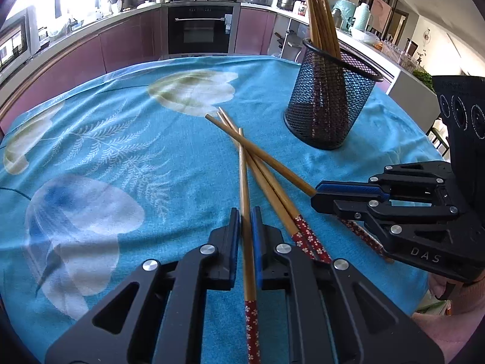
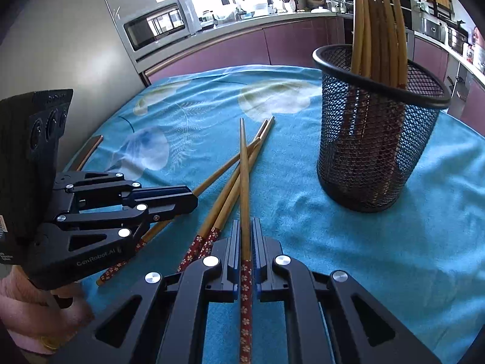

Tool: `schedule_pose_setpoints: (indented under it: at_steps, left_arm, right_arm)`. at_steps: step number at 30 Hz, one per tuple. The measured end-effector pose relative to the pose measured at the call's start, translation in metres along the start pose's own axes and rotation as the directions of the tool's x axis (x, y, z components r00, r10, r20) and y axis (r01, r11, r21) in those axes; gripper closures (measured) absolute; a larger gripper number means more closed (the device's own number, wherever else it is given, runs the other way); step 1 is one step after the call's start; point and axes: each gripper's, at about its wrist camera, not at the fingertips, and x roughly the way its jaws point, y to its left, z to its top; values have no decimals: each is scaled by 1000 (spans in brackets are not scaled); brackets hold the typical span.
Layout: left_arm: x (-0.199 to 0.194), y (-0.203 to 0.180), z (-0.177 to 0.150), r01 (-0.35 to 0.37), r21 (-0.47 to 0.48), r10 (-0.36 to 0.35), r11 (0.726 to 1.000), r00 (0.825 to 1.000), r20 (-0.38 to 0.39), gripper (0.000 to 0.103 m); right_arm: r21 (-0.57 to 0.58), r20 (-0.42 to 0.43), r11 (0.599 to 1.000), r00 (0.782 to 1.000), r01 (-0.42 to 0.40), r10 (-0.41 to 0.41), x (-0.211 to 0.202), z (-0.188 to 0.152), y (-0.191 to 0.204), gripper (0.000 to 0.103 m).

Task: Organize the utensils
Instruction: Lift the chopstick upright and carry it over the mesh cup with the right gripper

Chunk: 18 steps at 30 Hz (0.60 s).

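Several bamboo chopsticks with red flowered handles lie crossed on the blue tablecloth. My left gripper (image 1: 246, 217) is shut on one chopstick (image 1: 244, 182) that runs between its fingers. My right gripper (image 2: 246, 227) is shut on another chopstick (image 2: 244, 166); it also shows in the left wrist view (image 1: 315, 195), closed on the chopstick (image 1: 260, 151). Two loose chopsticks (image 1: 272, 194) lie between the grippers, also in the right wrist view (image 2: 230, 194). The left gripper shows in the right wrist view (image 2: 194, 201). A black mesh holder (image 1: 330, 103) (image 2: 376, 127) stands upright with several chopsticks in it.
The tablecloth (image 1: 121, 139) has pale flower prints and covers a round table. Kitchen counters, an oven (image 1: 200, 27) and a microwave (image 2: 157, 24) stand behind it. A chair back (image 2: 89, 148) shows at the table's left edge.
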Motion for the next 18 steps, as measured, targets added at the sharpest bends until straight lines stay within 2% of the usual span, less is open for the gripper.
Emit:
schedule_pose_setpoints:
  at_steps: [4, 9, 12, 18]
  left_arm:
    - [5, 0, 3, 5, 14, -5, 1000, 1000, -8, 90]
    - [10, -1, 9, -3, 21, 3, 1000, 1000, -12, 90]
    - [11, -1, 11, -17, 12, 17, 1000, 1000, -12, 95]
    - [-1, -2, 14, 7, -2, -7, 1000, 1000, 18, 96]
  right_arm:
    - [-6, -7, 1000, 1000, 7, -7, 8, 6, 0, 94]
    - [-18, -1, 1000, 1000, 19, -19, 14, 13, -1, 96]
    - [-8, 9, 1000, 1000, 22, -22, 13, 13, -2, 97]
    - [12, 72, 1000, 997, -1, 0, -8, 10, -8, 97]
